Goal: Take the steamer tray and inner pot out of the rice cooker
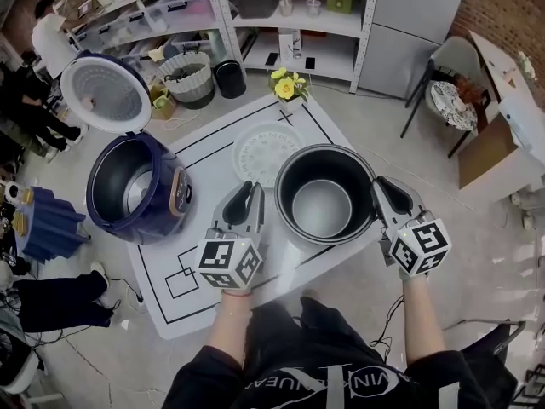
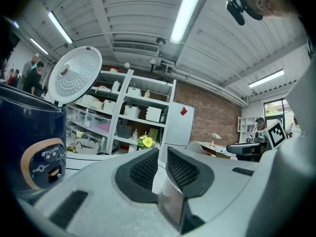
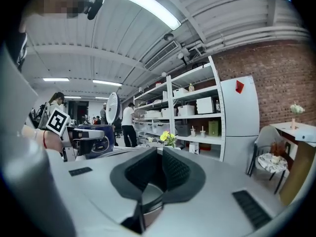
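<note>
In the head view the dark metal inner pot hangs over the white table mat, held by its rim from both sides. My left gripper is shut on the left rim, and my right gripper is shut on the right rim. The rim shows between the pads in the left gripper view, and the rim shows likewise in the right gripper view. The white steamer tray lies flat on the mat behind the pot. The blue rice cooker stands at the left, lid up, cavity empty.
A vase of yellow flowers stands at the mat's far edge. Behind it are metal shelves with a basket and a black bin on the floor. A chair is at the right, and people stand at the far left.
</note>
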A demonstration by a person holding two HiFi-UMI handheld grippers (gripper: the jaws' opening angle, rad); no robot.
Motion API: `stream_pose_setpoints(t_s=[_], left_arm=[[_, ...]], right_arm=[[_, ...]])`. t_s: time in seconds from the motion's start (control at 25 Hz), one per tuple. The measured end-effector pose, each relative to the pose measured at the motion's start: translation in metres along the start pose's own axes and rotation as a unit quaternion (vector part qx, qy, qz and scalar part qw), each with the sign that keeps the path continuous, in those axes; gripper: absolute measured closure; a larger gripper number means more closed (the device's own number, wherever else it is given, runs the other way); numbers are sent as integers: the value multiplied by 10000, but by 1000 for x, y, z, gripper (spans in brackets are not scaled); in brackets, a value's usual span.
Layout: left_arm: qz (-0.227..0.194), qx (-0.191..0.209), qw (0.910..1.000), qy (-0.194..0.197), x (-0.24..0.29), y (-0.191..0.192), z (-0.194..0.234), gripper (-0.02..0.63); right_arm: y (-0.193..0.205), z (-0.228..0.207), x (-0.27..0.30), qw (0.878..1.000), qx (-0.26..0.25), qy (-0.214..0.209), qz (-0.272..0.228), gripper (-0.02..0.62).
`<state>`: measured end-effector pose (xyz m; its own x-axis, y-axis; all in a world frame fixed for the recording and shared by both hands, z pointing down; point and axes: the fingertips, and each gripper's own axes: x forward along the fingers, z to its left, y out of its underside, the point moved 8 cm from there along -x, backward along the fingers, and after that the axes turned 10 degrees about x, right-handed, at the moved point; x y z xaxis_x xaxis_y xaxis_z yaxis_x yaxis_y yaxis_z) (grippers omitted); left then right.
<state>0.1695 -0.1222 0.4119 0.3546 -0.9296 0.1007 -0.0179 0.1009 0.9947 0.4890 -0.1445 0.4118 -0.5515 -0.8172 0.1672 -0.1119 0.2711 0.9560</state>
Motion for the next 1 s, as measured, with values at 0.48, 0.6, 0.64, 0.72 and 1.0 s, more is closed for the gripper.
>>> stream_pose_setpoints(t_s=[0.48, 0.6, 0.64, 0.72, 1.0], left_arm=[[-356, 309, 9989, -89, -14, -40, 6, 581], [-407, 347, 9985, -134, -17, -50, 9, 583], [-431, 363, 9983, -156, -18, -53, 10, 584], [-481, 422, 9977, -204, -20, -60, 12, 586], [-580, 694, 9953, -342, -31, -80, 15, 588]], right_arm=[[-32, 17, -7, 9992, -178, -183, -317, 597], [-40, 21, -7, 9987, -224, -218, -394, 597], [-42, 23, -7, 9986, -235, -240, -417, 597], [-47, 27, -7, 9982, -257, -294, -463, 597], [-63, 39, -8, 9962, -399, -469, -610, 597]])
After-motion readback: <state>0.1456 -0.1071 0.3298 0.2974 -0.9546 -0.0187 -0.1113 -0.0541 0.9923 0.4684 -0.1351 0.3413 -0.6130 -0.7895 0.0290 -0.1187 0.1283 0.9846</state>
